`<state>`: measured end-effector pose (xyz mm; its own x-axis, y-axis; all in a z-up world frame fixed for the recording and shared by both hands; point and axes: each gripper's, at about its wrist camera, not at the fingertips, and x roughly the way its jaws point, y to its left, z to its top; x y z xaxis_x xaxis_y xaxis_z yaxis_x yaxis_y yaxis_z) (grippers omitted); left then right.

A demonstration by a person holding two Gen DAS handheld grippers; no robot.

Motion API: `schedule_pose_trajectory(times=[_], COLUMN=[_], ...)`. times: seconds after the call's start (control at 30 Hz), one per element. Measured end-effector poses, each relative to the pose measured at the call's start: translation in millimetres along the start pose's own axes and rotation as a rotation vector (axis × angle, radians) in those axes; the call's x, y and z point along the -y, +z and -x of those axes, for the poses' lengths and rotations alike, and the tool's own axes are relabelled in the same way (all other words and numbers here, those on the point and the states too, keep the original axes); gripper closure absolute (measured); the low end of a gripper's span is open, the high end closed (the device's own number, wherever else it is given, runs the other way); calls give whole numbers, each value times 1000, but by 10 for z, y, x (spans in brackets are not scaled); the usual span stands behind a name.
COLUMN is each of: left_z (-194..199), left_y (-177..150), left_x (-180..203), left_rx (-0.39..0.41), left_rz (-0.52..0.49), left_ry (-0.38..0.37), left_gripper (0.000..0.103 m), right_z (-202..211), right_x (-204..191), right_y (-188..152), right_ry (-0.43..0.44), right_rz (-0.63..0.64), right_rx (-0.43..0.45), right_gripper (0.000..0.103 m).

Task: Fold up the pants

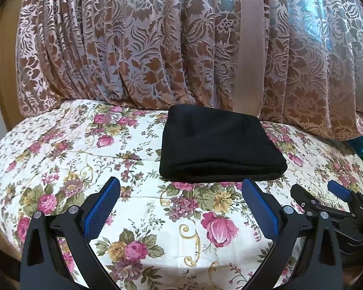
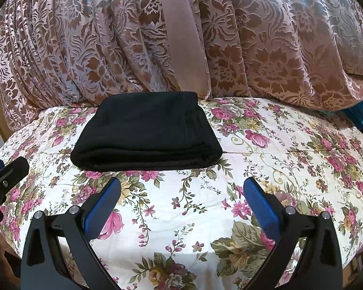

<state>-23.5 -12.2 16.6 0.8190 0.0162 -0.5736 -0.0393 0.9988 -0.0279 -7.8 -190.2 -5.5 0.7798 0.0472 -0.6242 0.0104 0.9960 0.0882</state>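
A: What does the left wrist view show?

B: The left gripper is spread wide with nothing between its blue pads. It hangs over the floral bedspread. The black pants lie ahead of it, folded into a compact stack near the patterned curtain. The right gripper shows at the right edge.

A: And the right wrist view?

B: The right gripper is also released, holding nothing. The pants sit ahead and to the left, apart from both fingers.
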Motion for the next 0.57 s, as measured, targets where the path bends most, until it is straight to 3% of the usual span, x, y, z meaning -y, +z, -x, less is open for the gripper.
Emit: schedule_pose_trajectory(times=[0.2, 0.57], left_z=[16, -101], left_y=[-6, -44], left_x=[-27, -68], left_rx=[19, -28], left_rz=[12, 33], left_ry=[-9, 6], left_gripper=[4, 4], right_z=[0, -42], right_x=[-4, 56], right_y=[-4, -22], right_ry=[-1, 5], right_rz=[2, -1], right_rx=[-1, -9], right_gripper=[2, 2])
